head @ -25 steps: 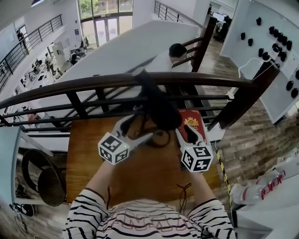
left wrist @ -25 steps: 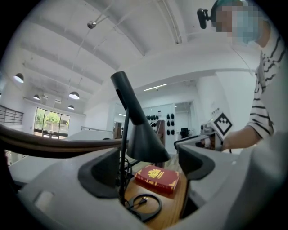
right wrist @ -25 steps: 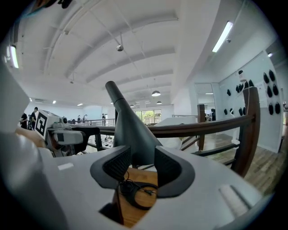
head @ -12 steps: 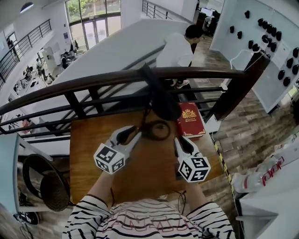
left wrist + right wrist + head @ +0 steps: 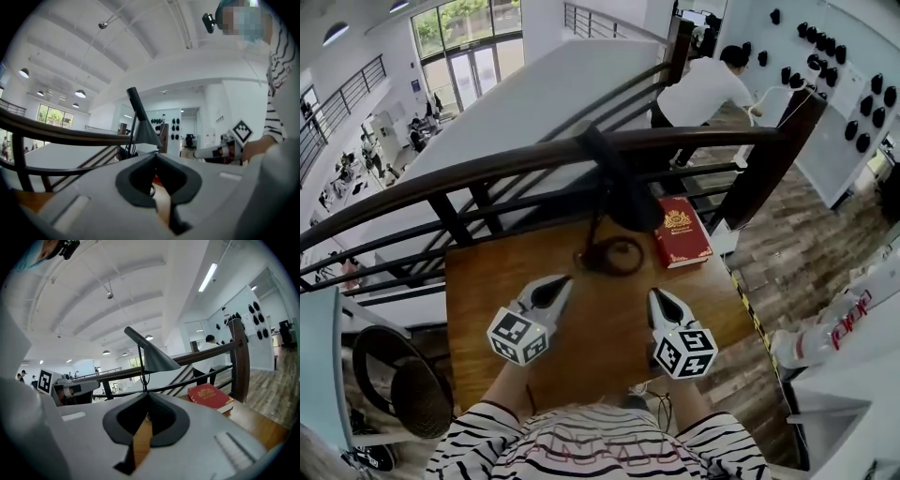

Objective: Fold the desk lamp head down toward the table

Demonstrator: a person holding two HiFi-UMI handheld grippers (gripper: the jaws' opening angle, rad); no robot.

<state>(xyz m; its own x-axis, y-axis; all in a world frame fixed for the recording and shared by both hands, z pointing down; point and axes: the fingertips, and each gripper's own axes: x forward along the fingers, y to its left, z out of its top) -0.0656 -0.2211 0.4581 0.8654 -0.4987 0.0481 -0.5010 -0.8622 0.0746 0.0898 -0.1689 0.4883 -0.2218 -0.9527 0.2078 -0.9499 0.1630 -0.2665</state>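
The left tongs (image 5: 565,280) and the right tongs (image 5: 655,294) are both seen pressed together with nothing pinched between them. They are held low over the bench (image 5: 487,291), side by side and pointed toward its far edge. The desk lamp (image 5: 623,211) is stood on the wood just beyond their tips, roughly between the two, and it is touched by neither. Its lamp head (image 5: 157,359), a dark cone, is carried high on a thin stem, above the level of the handrail. The fold is therefore judged not to be done, and the step in hand is taken to be the approach. For the next move the tongs would need to be spread and brought forward. One could be set on the stem low down to keep the lamp steady, while the cone is taken or pushed by the other and swung down about its joint. Without that steadying the whole lamp might be tipped. A red book (image 5: 682,231) is laid beyond the right tongs, just beside the lamp. The bench is of brown wood and is set against a dark wooden railing (image 5: 487,167) on an upper floor. Past the railing an open hall, a person in a white shirt (image 5: 708,86) and a white wall hung with black things (image 5: 853,84) can be made out.
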